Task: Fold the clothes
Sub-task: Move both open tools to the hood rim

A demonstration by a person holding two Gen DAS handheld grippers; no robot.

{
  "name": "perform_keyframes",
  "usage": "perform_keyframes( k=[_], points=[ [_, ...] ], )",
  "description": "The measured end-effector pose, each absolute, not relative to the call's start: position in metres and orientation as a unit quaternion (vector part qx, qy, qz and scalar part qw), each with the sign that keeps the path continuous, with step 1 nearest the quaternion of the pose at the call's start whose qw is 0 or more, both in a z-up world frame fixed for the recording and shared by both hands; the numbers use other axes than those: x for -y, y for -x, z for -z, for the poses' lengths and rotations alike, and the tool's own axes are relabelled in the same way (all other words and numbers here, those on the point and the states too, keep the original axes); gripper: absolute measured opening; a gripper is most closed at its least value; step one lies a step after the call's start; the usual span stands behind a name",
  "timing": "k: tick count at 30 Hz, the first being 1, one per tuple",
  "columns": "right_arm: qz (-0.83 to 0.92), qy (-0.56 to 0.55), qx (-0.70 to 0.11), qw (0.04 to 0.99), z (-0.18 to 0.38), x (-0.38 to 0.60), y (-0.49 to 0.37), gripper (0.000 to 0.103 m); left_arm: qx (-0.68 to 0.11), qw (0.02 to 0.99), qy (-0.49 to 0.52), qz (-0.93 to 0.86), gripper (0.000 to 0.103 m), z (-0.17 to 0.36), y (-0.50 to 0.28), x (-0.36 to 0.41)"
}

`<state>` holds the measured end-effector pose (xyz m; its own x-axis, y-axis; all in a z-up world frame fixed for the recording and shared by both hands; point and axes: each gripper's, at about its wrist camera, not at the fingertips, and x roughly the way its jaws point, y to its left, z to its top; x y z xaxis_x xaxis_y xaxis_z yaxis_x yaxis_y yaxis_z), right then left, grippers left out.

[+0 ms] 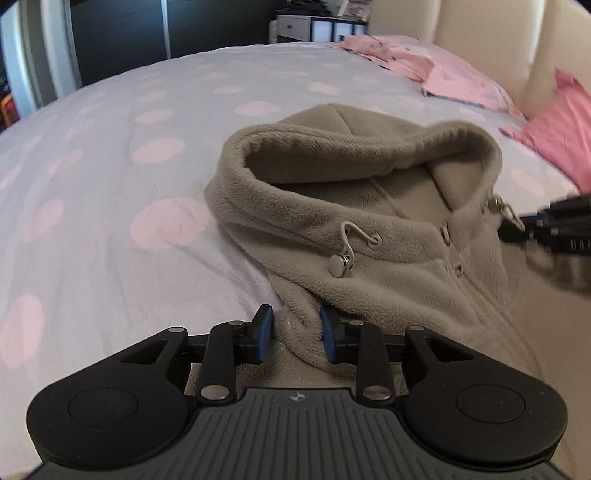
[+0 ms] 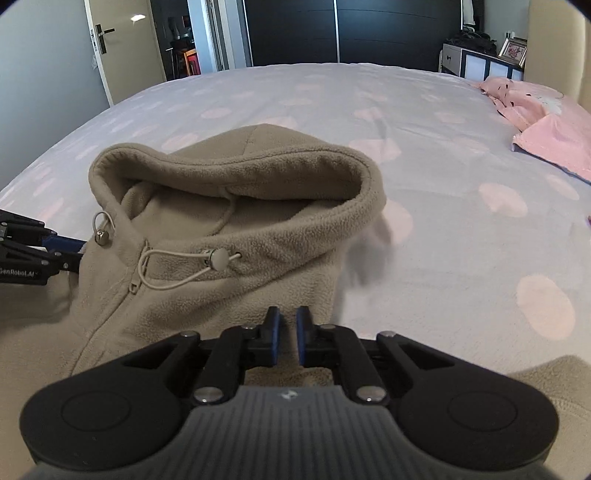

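Dotted bed (image 2: 424, 122) (dark wardrobe (image 2: 332, 33) behind).

one hoodie (image 2: 229, 229), two tools (image 1: 295, 334) (image 2: 287, 332), two pink pillows (image 1: 458, 74), one bed (image 1: 110, 147).

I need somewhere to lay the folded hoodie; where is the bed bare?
Bare sheet lies between the hoodie and the pink pillows, and beyond the hood toward the wardrobe. It is crowded by the headboard.

Setting: home bedroom.
Bed (image 2: 424, 155): wide, pale sheet with pink dots.
Pillows (image 1: 461, 77): pink, at cream headboard (image 1: 480, 33).
Wardrobe (image 2: 332, 33): dark sliding doors.
Door (image 2: 122, 48): handle fitted.
Nightstand (image 2: 476, 62): carrying framed photo (image 2: 513, 48).
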<state>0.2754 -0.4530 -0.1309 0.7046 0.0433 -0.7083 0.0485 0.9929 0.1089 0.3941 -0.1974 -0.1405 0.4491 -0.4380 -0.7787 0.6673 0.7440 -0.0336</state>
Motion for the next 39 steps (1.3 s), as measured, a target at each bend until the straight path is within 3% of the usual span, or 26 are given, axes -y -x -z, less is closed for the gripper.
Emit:
perform_keyframes(
  k=[9, 10, 12, 15, 18, 20, 22, 28, 35, 36, 37, 38, 39],
  points=[
    [0.047, -0.076, -0.288, 0.953, 0.074, 0.471, -0.293, 0.016, -0.273, 0.907, -0.076, 0.311, 0.029, 0.075, -0.41, 0.188],
    [0.057, -0.071, -0.282, 0.955, 0.071, 0.47, -0.303, 0.018, -0.272, 0.91, -0.075, 0.304, 0.029, 0.071, -0.418, 0.195],
    [0.076, -0.06, -0.267, 0.959, 0.066, 0.469, -0.322, 0.036, -0.268, 0.914, -0.082, 0.294, 0.029, 0.065, -0.432, 0.212],
    [0.097, -0.052, -0.276, 0.955, 0.069, 0.469, -0.351, 0.039, -0.277, 0.911, -0.097, 0.291, 0.029, 0.067, -0.447, 0.238],
    [0.087, -0.058, -0.31, 0.945, 0.081, 0.469, -0.365, 0.033, -0.316, 0.892, -0.123, 0.298, 0.029, 0.085, -0.452, 0.255],
    [0.075, -0.057, -0.337, 0.937, 0.092, 0.467, -0.366, 0.016, -0.333, 0.882, -0.149, 0.299, 0.024, 0.1, -0.445, 0.254],
    [0.066, -0.051, -0.369, 0.926, 0.106, 0.465, -0.365, 0.007, -0.348, 0.871, -0.164, 0.305, 0.017, 0.113, -0.443, 0.25],
    [0.055, -0.065, -0.387, 0.918, 0.147, 0.465, -0.347, 0.005, -0.405, 0.852, -0.156, 0.292, 0.014, 0.147, -0.447, 0.236],
    [0.055, -0.066, -0.387, 0.918, 0.129, 0.465, -0.353, 0.008, -0.387, 0.863, -0.149, 0.289, 0.016, 0.131, -0.443, 0.237],
    [0.053, -0.074, -0.376, 0.922, 0.123, 0.467, -0.352, 0.014, -0.378, 0.87, -0.137, 0.286, 0.025, 0.125, -0.445, 0.233],
    [0.052, -0.08, -0.365, 0.926, 0.117, 0.469, -0.352, 0.03, -0.368, 0.877, -0.124, 0.283, 0.039, 0.12, -0.447, 0.23],
    [0.056, -0.081, -0.356, 0.929, 0.113, 0.472, -0.353, 0.048, -0.36, 0.883, -0.112, 0.278, 0.046, 0.115, -0.45, 0.226],
    [0.065, -0.08, -0.349, 0.932, 0.109, 0.474, -0.355, 0.053, -0.354, 0.891, -0.101, 0.267, 0.053, 0.112, -0.454, 0.224]
  ],
)
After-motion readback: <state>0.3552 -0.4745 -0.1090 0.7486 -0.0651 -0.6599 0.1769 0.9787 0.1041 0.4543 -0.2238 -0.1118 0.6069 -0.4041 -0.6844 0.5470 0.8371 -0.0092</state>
